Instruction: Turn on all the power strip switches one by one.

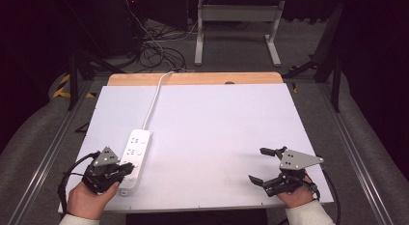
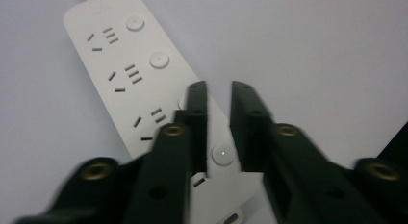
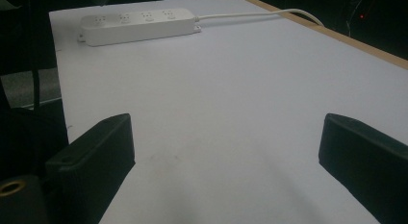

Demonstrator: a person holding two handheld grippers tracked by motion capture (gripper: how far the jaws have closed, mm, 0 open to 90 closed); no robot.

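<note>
The left hand [image 1: 87,200] comes in at the near left corner, and its left gripper [image 1: 126,169] lies low with the jaws pointing right, standing a narrow gap apart with nothing pinched between the pads. The right hand [image 1: 296,193] sits at the near right edge, a white sleeve showing at the wrist. Its right gripper [image 1: 258,166] points left, jaws spread wide and bare
</note>
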